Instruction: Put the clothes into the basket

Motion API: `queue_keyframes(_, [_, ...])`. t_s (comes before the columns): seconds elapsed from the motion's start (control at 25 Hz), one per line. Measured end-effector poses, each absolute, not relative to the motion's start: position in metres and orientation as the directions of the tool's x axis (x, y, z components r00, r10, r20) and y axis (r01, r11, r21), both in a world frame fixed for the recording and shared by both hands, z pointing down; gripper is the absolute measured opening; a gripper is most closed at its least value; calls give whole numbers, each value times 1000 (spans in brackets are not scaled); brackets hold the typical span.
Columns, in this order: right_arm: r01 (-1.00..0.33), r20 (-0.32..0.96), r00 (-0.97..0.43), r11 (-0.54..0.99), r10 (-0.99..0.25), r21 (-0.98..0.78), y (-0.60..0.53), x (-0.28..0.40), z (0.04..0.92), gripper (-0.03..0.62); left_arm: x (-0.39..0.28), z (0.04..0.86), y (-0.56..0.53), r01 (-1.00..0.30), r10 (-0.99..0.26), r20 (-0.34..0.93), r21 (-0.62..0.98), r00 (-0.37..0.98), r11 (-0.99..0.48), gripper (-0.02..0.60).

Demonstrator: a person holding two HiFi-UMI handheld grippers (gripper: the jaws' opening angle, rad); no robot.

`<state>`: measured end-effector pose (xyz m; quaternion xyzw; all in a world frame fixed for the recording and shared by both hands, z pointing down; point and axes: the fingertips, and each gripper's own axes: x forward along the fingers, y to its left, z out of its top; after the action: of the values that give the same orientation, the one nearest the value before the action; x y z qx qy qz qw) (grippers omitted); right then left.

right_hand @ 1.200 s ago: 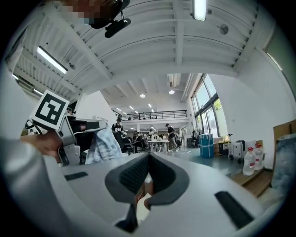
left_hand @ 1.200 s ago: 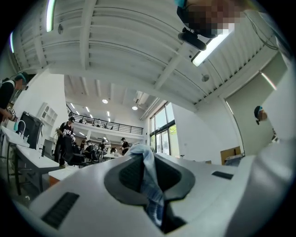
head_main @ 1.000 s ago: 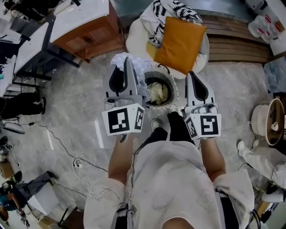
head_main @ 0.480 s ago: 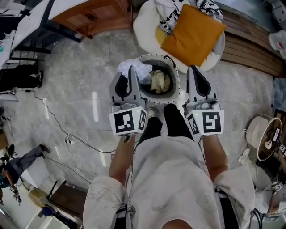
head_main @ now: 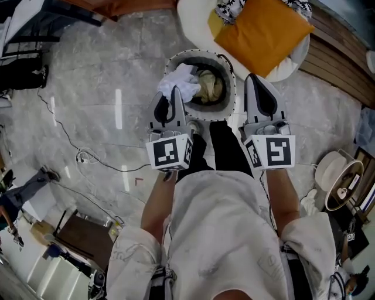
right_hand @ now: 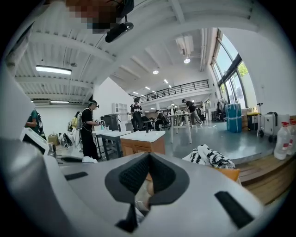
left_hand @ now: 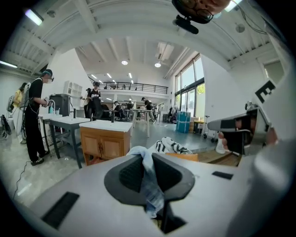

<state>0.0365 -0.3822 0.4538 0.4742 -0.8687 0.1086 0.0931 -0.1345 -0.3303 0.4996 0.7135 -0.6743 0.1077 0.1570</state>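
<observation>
Change: both grippers have come lower and closer to the basket (head_main: 232,77) than a second ago; the white garment (head_main: 180,83), then out beyond its left side, now overlaps the left rim
Left gripper (head_main: 173,91): jaws clamped on the white garment; in its own view pale cloth runs up between the pads and spills over the tips
White garment: bunched at the left gripper's tip, hanging partly over the basket's opening, partly outside the rim
Basket: round, dark inside, pale rim; stands on the grey stone floor (head_main: 94,70) just ahead of the person's shoe (head_main: 197,126); a cream garment (head_main: 210,87) lies crumpled inside
Right gripper (head_main: 253,79): jaw tips together, nothing pinched; sits just right of the basket's rim
Beyond the basket: orange cushion (head_main: 265,32) on a white seat (head_main: 192,13); a black-and-white patterned cloth (head_main: 229,7) beside the cushion
</observation>
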Motion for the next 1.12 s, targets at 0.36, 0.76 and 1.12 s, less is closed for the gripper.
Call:
queue_keyframes(0.36, [-825, 348, -554, 555, -756, -108, -389, 27, 513, -12, -136, 605, -315, -993, -827, 559, 115, 56, 11, 41])
queue_keyframes(0.76, [-814, 439, -557, 569, -705, -117, -384, 23, 568, -12, -129, 739, -295, -975, -662, 743, 203, 94, 90, 42])
queue_keyframes(1.12, [-805, 490, -561, 577, -667, -137, -371, 15, 596, -12, -118, 858, -260, -937, -424, 889, 281, 174, 207, 43])
